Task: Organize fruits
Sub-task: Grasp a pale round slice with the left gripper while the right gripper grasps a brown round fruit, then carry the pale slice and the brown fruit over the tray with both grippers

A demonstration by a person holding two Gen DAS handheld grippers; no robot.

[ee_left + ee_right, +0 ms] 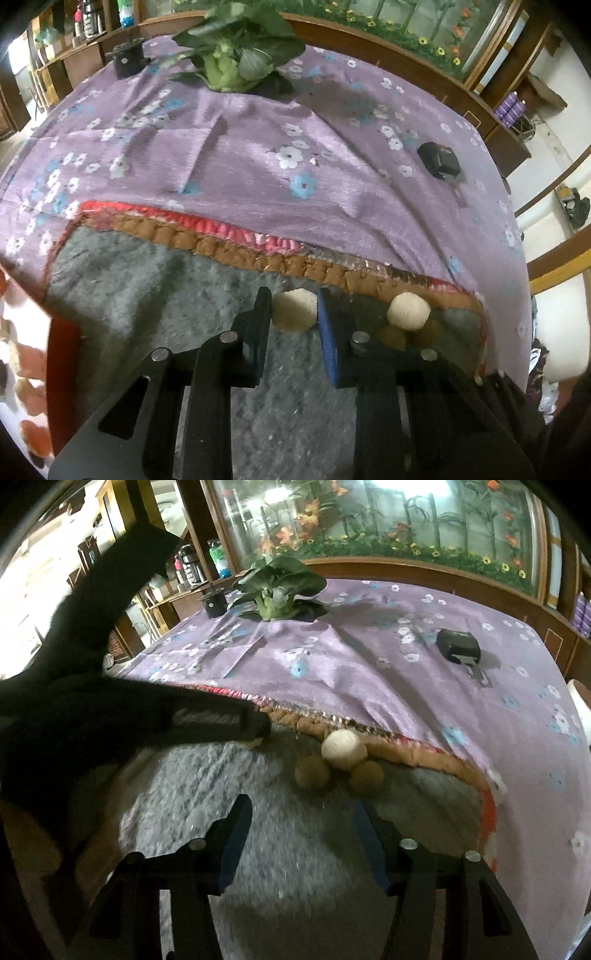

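Observation:
In the left wrist view a cream round fruit point(294, 314) sits between the black and blue fingers of my left gripper point(293, 297), which is shut on it over a grey mat point(147, 295). To its right, a second cream fruit point(408, 310) rests against two brown fruits point(393, 336) by the mat's braided brown rim. In the right wrist view my right gripper point(303, 806) stands open with nothing between its fingers, just short of the brown fruits point(312, 771) and the cream fruit point(343, 747). The left gripper's dark body point(214, 720) reaches in from the left there.
The mat lies on a purple flowered cloth point(258, 166). At the far side sit a leafy green vegetable point(236, 55) and a black cylinder point(127, 61); a small black device point(439, 160) lies to the right. A red-patterned cloth point(22, 350) borders the mat's left.

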